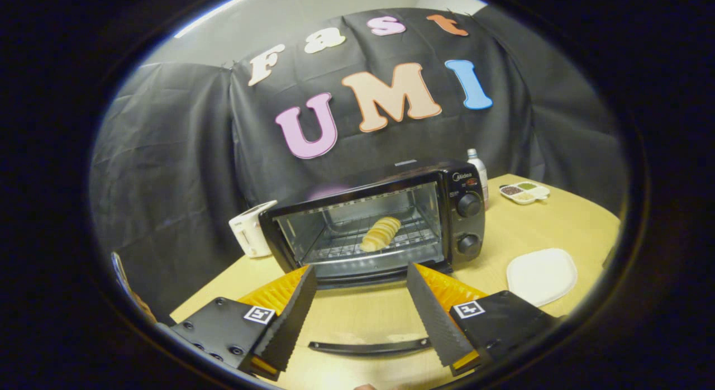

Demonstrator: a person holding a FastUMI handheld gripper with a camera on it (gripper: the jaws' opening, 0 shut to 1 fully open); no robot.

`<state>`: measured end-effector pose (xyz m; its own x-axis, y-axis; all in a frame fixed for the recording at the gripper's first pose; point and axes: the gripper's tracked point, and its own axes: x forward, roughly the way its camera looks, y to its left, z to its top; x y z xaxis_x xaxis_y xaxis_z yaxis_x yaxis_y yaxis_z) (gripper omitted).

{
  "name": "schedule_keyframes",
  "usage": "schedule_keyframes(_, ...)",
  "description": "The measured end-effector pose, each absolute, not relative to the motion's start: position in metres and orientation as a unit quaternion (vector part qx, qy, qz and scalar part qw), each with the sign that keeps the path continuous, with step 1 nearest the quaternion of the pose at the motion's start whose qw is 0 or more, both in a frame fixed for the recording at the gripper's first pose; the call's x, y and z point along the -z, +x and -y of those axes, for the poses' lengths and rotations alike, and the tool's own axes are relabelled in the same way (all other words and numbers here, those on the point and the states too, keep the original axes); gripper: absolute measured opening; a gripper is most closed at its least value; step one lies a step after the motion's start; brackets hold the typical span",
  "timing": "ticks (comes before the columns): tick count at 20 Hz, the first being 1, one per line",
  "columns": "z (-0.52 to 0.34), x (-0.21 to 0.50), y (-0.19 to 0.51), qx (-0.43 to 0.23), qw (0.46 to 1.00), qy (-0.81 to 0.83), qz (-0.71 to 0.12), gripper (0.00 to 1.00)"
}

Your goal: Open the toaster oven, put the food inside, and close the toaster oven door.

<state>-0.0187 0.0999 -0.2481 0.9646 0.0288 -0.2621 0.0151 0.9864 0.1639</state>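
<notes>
1. Wooden table [558, 222] in front of a black cloth wall; toaster oven [380, 222] sits just ahead of my fingers.
2. My gripper [362, 314] is spread wide, holding nothing.
3. Door [371, 323] is folded down; its handle [368, 347] lies between my fingers.
4. Food [381, 233] is on the rack inside. Only closing left, I'd say.
</notes>
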Motion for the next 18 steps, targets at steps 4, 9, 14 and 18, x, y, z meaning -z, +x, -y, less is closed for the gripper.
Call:
schedule_keyframes(4,-0.095,0.271,-0.054,0.004,0.989,0.053,-0.140,0.99)
schedule_keyframes(9,-0.096,0.311,-0.088,0.012,0.983,0.029,-0.181,1.00)
schedule_keyframes(14,-0.094,0.339,-0.098,0.020,0.978,0.012,-0.207,1.00)
schedule_keyframes(18,-0.090,0.355,-0.090,0.035,0.975,0.001,-0.219,1.00)
